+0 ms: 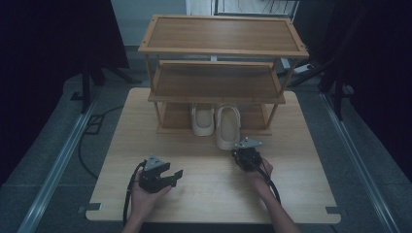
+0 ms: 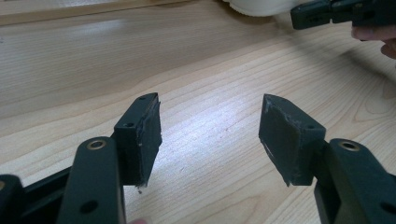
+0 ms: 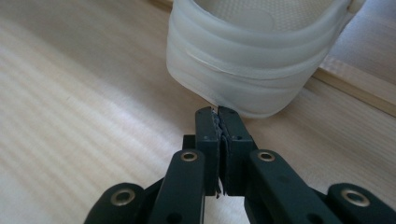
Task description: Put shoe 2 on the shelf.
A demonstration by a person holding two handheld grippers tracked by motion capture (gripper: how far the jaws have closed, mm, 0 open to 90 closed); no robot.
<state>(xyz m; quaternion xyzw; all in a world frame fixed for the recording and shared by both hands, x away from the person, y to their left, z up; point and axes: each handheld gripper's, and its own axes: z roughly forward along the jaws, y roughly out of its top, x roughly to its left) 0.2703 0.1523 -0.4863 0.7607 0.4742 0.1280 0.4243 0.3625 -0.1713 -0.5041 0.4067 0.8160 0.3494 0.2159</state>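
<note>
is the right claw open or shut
Shut: in the right gripper view the right claw has its pads pressed together, empty, just short of the white slipper.

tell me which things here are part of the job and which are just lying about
In the job: right gripper, shut, tips at the heel of the nearer shoe; the other shoe; wooden rack; left gripper, open.
Lying about: table; floor cable.

Three-tier wooden shelf rack (image 1: pixel 221 48) at the table's (image 1: pixel 145 126) far edge. Pale slip-on shoe (image 1: pixel 202 120) on the bottom tier; second pale shoe (image 1: pixel 228 127) just right of it (heel projecting onto the tabletop). Right gripper (image 1: pixel 242 150) just before that heel; left gripper (image 1: pixel 176 174) nearer, well left.
</note>
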